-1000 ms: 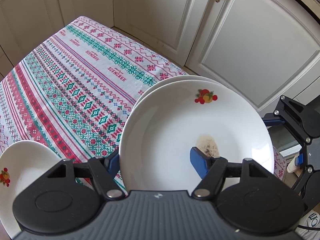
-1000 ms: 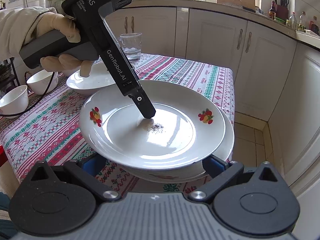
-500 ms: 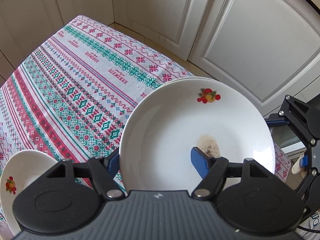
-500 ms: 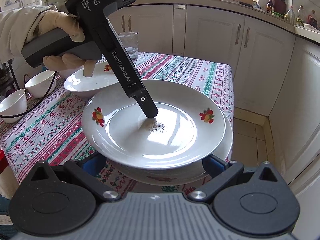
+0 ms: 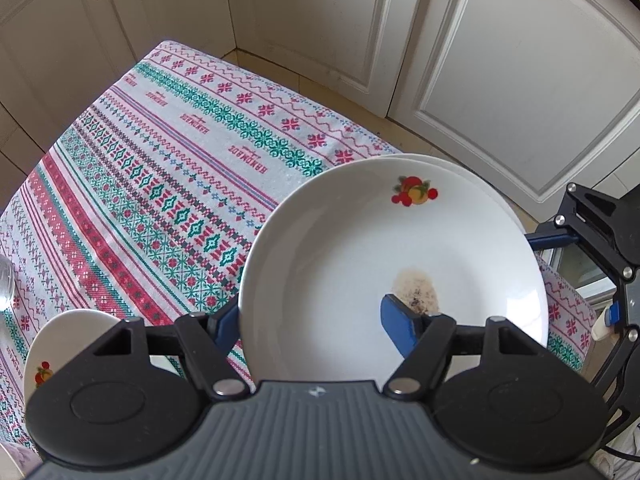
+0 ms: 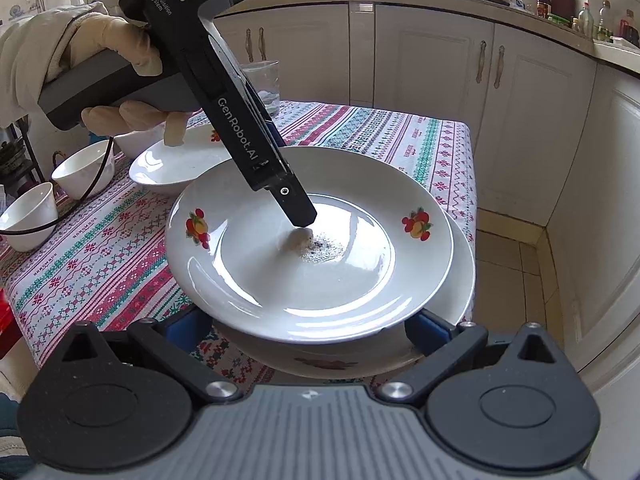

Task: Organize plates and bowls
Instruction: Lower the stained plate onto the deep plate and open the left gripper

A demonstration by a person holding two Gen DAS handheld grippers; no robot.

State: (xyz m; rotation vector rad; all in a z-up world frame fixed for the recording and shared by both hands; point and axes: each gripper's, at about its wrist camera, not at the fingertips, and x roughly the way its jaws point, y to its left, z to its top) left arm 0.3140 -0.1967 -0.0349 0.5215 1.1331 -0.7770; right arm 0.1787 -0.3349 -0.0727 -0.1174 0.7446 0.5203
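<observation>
Seen from the left wrist, the left gripper (image 5: 312, 316) has its jaws at about half spread, closed across the near rim of the top plate (image 5: 360, 248). The right finger (image 5: 400, 322) lies inside the well beside a brown stain (image 5: 416, 286), and the left finger (image 5: 224, 320) passes outside and under the rim. The plate is round, so it has no long axis. Its well faces up and its fruit decal (image 5: 414, 195) sits on the far side from the jaws. A sliver of the lower plate (image 5: 472, 168) shows beyond its far-right edge. The patterned cloth of the bench (image 5: 160, 184) spreads ahead and to the left of the jaws, and a third plate (image 5: 68, 340) lies just left of the left finger. The right gripper (image 5: 584, 272) stands off the plate's right edge. From the right wrist, a gloved hand (image 6: 120, 40) angles the left gripper steeply down into the top plate's well. That plate sits roughly level, above the lower plate and shifted left of it, with one decal on each side. The right gripper's jaws stand wide, and the near rims of both plates lie between them. Whether their pads (image 6: 428, 328) touch the lower plate cannot be told. Two bowls (image 6: 84, 172) and a glass (image 6: 264, 80) stand on the bench, far ahead and to the left.
</observation>
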